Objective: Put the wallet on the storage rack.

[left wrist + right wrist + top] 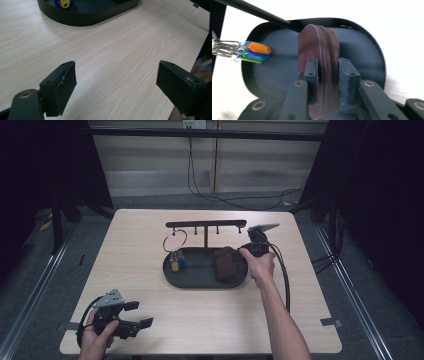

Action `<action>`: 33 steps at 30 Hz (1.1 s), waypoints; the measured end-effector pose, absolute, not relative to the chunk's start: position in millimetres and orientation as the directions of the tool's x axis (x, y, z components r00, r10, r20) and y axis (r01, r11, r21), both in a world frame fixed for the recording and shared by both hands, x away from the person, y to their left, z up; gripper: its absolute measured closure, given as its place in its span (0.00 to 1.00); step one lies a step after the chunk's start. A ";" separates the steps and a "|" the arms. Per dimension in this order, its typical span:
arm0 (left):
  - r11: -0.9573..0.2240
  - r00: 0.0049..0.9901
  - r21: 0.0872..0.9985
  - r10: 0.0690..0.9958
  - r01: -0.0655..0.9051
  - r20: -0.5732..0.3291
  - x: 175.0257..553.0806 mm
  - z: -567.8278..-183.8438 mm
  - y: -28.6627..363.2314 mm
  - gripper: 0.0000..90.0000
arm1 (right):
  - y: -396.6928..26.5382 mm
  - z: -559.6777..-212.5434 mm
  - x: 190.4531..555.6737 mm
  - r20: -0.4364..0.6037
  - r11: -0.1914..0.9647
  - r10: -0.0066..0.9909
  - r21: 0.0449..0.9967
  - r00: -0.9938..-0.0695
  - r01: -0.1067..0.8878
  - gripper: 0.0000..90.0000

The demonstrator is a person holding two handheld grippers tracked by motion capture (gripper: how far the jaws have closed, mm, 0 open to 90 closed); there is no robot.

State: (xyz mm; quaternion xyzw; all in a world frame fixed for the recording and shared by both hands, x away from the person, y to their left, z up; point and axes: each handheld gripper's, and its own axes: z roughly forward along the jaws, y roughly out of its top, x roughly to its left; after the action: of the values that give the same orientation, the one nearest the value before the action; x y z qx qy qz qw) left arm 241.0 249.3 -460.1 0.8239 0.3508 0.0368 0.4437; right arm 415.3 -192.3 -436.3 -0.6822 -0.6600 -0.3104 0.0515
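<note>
High view places a black oval tray [172, 275] at the middle of a light wooden table [150, 320], with a black hook rack [205, 224] rising from its far edge. On the tray's right half stands a brown zippered pouch [226, 264], and the right gripper [242, 256], held by a hand [260, 265] reaching in from the right, is at that pouch. Right gripper view looks along the jaws: they sit on either side of the pouch [319, 67], pinching it on edge with the zipper facing the camera, above the tray floor. A key ring with coloured tags [249, 53] lies on the tray's left half, apart from the pouch. Near the table's front left corner the left gripper [142, 315] rests low, its jaws spread wide over bare wood.
</note>
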 end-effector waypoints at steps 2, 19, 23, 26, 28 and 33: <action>-0.360 0.752 0.757 0.609 0.545 -0.252 240.8 -459.9 249.3 0.18 | -193.0 -437.7 415.9 0.479 -0.128 0.876 0.338 -0.053 0.932 0.77; -0.361 0.752 0.754 0.608 0.548 -0.256 241.2 -460.2 249.0 0.18 | -189.3 -431.3 411.2 0.417 -0.097 0.904 0.405 -0.090 0.909 0.60; -0.358 0.750 0.754 0.608 0.551 -0.260 241.4 -460.5 248.4 0.18 | -191.5 -426.9 408.0 0.407 -0.079 0.907 0.413 -0.107 0.907 0.51; -0.360 0.749 0.752 0.611 0.552 -0.257 242.1 -460.6 248.4 0.18 | -193.5 -421.9 405.4 0.405 -0.068 0.906 0.433 -0.126 0.899 0.46; -0.363 0.749 0.751 0.611 0.552 -0.256 243.0 -460.8 248.3 0.18 | -193.8 -417.3 403.5 0.407 -0.055 0.902 0.445 -0.147 0.894 0.42; -0.358 0.746 0.751 0.614 0.555 -0.259 243.4 -460.9 248.3 0.18 | -193.0 -409.1 397.7 0.390 -0.029 0.903 0.474 -0.181 0.880 0.35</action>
State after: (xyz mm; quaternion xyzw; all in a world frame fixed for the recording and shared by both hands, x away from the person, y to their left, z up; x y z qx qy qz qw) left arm 243.4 248.3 -460.9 0.8234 0.3549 0.0332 0.4415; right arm 397.7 -193.0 -409.1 -0.6398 -0.6967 -0.3240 -0.0173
